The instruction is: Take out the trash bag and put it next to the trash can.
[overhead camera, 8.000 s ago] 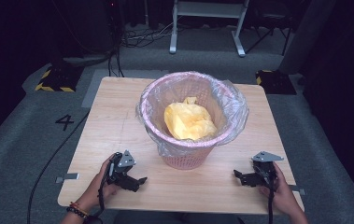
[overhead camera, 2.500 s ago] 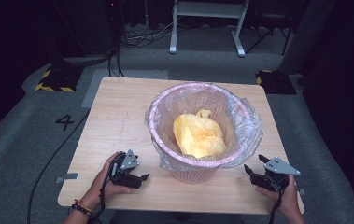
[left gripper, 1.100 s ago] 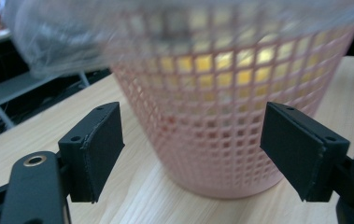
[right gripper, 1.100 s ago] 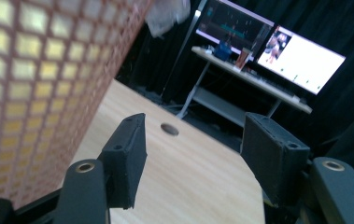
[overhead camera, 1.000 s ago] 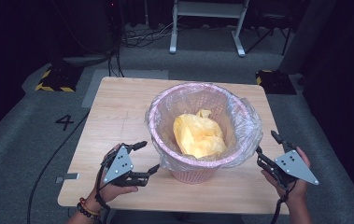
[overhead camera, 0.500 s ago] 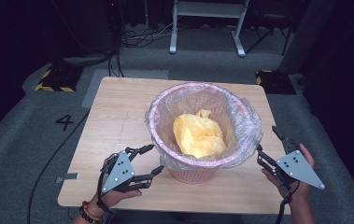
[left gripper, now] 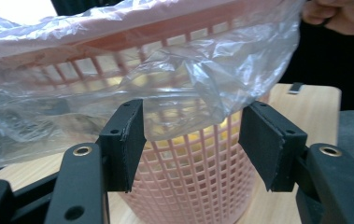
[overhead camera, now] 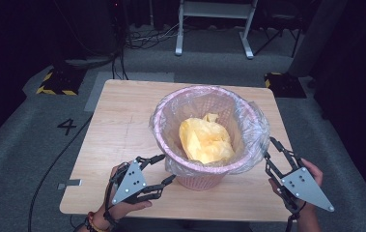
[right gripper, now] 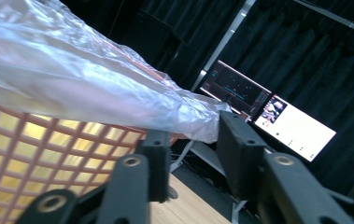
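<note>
A pink lattice basket (overhead camera: 201, 181) stands on the wooden table (overhead camera: 122, 121), lined with a clear plastic bag (overhead camera: 257, 126) folded over its rim. A crumpled yellow bag (overhead camera: 204, 141) lies inside. My left gripper (overhead camera: 167, 167) is open at the basket's front left, its jaws level with the liner's hanging edge (left gripper: 142, 93) and the lattice wall (left gripper: 198, 186); nothing is between its pads (left gripper: 191, 140). My right gripper (overhead camera: 268, 149) is open at the basket's right side, just under the liner's overhang (right gripper: 72, 79), beside the lattice (right gripper: 34, 154), jaws (right gripper: 193, 149) holding nothing.
The basket sits toward the table's near right part. A lit monitor (right gripper: 268, 112) stands beyond the table. On the floor are cables (overhead camera: 122, 43), a white stand (overhead camera: 214, 29), striped blocks (overhead camera: 55, 84) and a painted 4 (overhead camera: 67, 126).
Both grippers, shut and resting low earlier, have lifted, opened and closed in on the basket's sides. The basket slid nearer and to the right several seconds ago.
</note>
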